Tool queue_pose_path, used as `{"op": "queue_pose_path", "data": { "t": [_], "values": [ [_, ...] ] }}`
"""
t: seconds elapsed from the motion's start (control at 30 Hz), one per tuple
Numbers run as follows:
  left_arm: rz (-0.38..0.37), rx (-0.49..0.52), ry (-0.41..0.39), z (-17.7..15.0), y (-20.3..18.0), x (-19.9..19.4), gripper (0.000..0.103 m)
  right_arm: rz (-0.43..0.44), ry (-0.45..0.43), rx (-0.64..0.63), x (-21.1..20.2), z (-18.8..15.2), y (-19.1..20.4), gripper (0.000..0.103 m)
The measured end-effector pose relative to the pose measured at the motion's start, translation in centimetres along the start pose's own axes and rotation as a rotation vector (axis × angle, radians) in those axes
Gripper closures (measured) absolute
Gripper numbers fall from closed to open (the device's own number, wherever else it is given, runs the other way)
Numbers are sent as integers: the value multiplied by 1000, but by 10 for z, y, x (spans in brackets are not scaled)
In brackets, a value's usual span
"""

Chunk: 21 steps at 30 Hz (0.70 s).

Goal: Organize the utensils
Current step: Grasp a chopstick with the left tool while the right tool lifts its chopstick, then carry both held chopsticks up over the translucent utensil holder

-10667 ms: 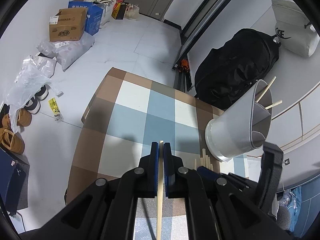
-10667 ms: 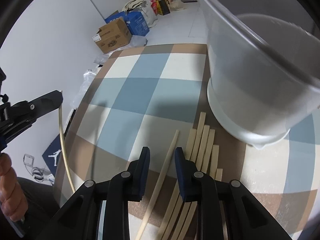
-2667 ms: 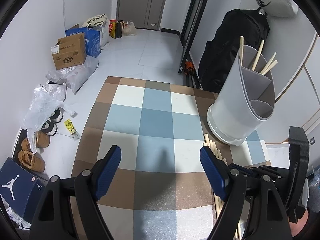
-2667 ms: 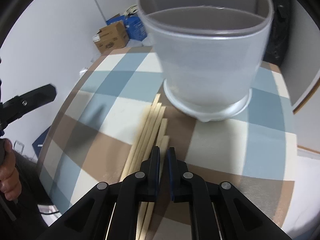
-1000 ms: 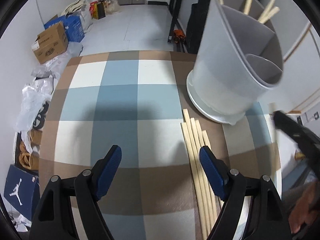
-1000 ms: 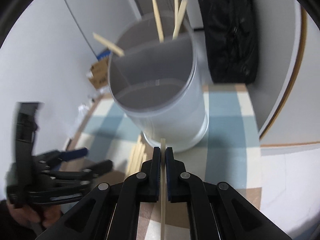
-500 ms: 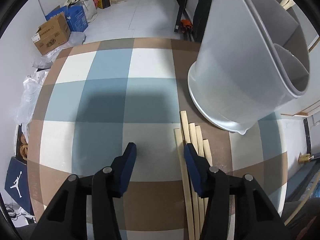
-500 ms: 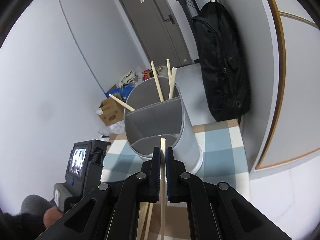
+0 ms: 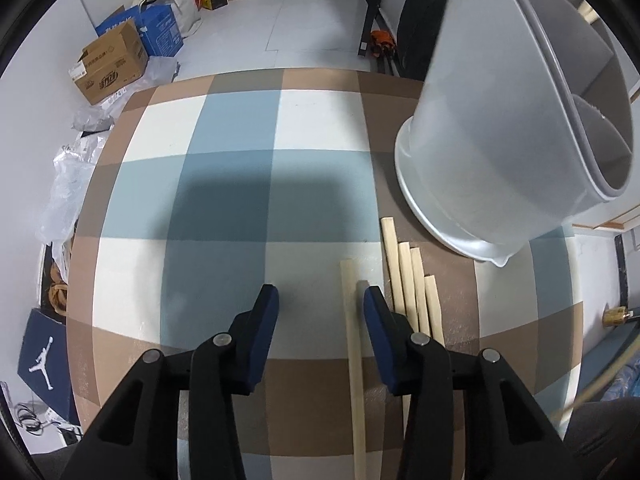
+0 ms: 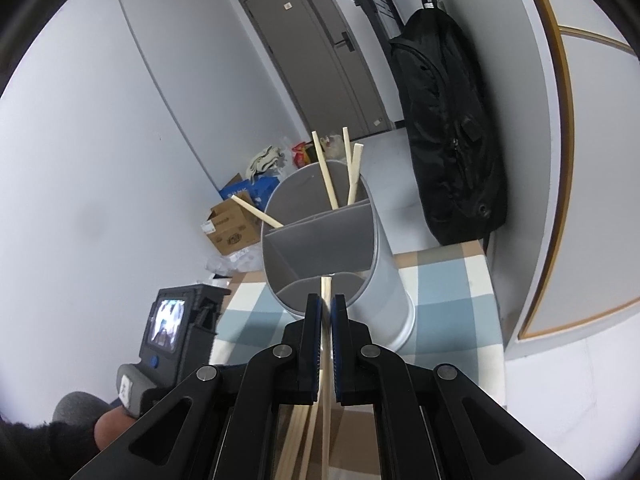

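My left gripper (image 9: 318, 300) is open, low over the checked tablecloth (image 9: 224, 200). One wooden chopstick (image 9: 354, 360) lies between its fingers, close to the right finger. Several more chopsticks (image 9: 408, 280) lie just right of it. The grey divided utensil holder (image 9: 492, 140) stands at the right. My right gripper (image 10: 326, 312) is shut on a chopstick (image 10: 326, 360), raised, its tip over the near rim of the holder (image 10: 320, 248). Several chopsticks (image 10: 330, 176) stand in the holder's far compartment.
A black bag (image 10: 452, 140) hangs by the wall behind the table. Cardboard and blue boxes (image 9: 120, 60) and plastic bags sit on the floor to the left. The left hand-held unit (image 10: 168, 336) shows in the right wrist view.
My left gripper has moved forward and down over the leftmost chopstick. My right gripper holds its chopstick at the holder much as before.
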<state>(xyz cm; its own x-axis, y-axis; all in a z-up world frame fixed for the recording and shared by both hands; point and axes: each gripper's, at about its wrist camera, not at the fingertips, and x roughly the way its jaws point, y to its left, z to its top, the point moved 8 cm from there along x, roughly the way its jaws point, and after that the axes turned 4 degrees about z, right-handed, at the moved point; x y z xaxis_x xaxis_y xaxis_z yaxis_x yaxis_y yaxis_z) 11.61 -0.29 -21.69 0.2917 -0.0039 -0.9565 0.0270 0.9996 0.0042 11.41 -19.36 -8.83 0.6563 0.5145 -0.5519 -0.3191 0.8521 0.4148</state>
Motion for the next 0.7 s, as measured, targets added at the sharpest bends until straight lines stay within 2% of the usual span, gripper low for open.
{"op": "queue_pose_path", "data": {
  "t": [0.23,0.27,0.33,0.37,0.4,0.53,0.7],
  "values": [
    [13,8,-16,1,-7,-3,65,-3,-16,10,-7,3,-4,99],
    [10,3,-21,1,-6,-3,68,-4,-18,9,-7,3,-4,99],
    [7,7,-38,4,-4,-4,83,-1,-20,9,-8,3,-4,99],
    [0,3,-43,4,-4,-4,96,-1,-21,8,-9,3,-4,99],
    [-6,-4,-44,4,-3,-3,100,-1,-22,8,-9,3,-4,99],
    [-39,-43,-58,5,2,-4,101,-3,-29,3,-10,3,-4,99],
    [-65,-109,-141,9,11,-26,101,-8,-43,-1,-13,6,-4,99]
  ]
}}
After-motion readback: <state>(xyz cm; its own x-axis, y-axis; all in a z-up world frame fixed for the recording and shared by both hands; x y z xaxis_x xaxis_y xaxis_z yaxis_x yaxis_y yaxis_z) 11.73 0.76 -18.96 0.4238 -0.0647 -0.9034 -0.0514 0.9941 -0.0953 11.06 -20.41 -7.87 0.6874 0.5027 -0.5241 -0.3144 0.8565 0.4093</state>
